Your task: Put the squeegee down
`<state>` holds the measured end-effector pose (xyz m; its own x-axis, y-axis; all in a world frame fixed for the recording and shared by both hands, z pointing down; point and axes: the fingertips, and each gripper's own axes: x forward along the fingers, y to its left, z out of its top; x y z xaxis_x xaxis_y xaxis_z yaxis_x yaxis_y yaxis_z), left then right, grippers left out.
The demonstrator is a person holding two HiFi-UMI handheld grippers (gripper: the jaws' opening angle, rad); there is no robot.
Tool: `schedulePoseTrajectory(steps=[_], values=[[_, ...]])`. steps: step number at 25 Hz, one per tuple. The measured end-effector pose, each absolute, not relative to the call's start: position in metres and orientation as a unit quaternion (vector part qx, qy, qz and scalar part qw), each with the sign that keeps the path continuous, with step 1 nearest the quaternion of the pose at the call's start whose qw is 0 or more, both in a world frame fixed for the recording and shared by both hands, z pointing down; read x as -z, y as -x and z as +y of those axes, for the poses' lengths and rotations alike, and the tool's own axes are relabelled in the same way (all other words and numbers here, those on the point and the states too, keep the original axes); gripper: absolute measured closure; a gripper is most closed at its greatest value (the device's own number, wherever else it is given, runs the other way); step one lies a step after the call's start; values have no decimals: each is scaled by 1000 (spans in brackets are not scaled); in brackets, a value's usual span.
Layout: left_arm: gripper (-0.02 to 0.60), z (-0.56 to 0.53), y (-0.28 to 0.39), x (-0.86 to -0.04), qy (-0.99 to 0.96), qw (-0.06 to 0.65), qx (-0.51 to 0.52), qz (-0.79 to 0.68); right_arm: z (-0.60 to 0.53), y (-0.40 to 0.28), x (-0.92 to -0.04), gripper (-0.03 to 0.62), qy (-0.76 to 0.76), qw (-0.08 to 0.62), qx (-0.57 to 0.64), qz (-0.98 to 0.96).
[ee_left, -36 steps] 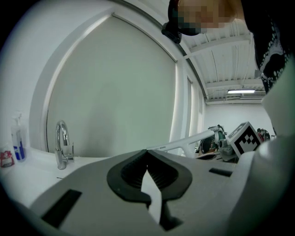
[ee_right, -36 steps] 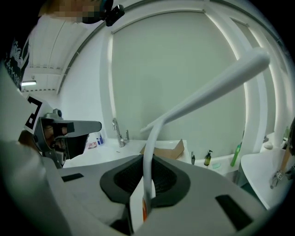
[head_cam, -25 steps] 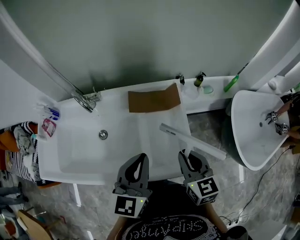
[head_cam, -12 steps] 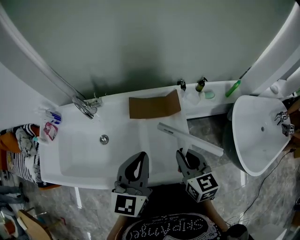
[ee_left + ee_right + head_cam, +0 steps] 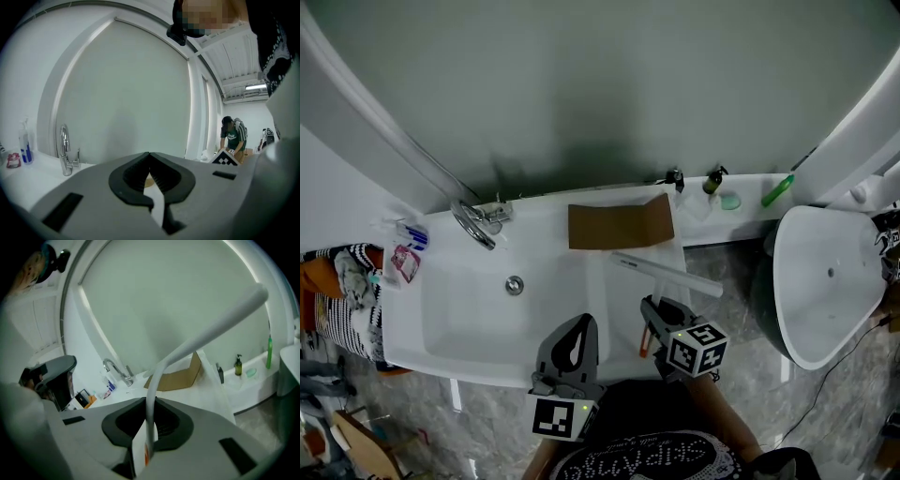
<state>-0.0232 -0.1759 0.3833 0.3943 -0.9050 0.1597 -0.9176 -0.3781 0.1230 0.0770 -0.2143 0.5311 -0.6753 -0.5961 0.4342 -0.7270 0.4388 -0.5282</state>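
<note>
Right hand-held gripper (image 5: 656, 314) pinches squeegee (image 5: 667, 275) by handle. Blade lies crosswise over white surface (image 5: 544, 234), at 5 o'clock from cardboard (image 5: 619, 225); likely bare flat spot for set-down. Left hand-held gripper (image 5: 581, 325) pressed together, empty, at 6 o'clock, out of way.

Squeegee (image 5: 667, 273): smooth white plastic, slight sheen. Sink (image 5: 469, 323): glossy white, ceramic-like. Tap (image 5: 475, 223): polished chrome metal. Box (image 5: 620, 223): matt brown cardboard. Floor (image 5: 741, 366): smooth grey marbled stone look. Left gripper (image 5: 580, 322), right gripper (image 5: 649, 307): matt grey plastic. Wall (image 5: 600, 84): matt, plain.
</note>
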Motion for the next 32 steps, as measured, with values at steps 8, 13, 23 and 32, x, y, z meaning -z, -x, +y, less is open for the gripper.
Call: schedulePoseTrajectory(steps=[8,13,23,32], values=[[577,-188,24,-392,-827,108,-45,-550,-239,-84,-586,543,-391,68,-481,-782],[577,-194,20,-396,-828,119,-57,-545,-246,-91,-606,543,-399,71,-515,-755],[577,-203,21,-402,-827,124,-61,-545,-249,-95,-629,542,-410,81,-564,-712],[577,-204,19,-400,-830,122,-54,-542,-249,-96,-628,542,-425,108,-545,-715]])
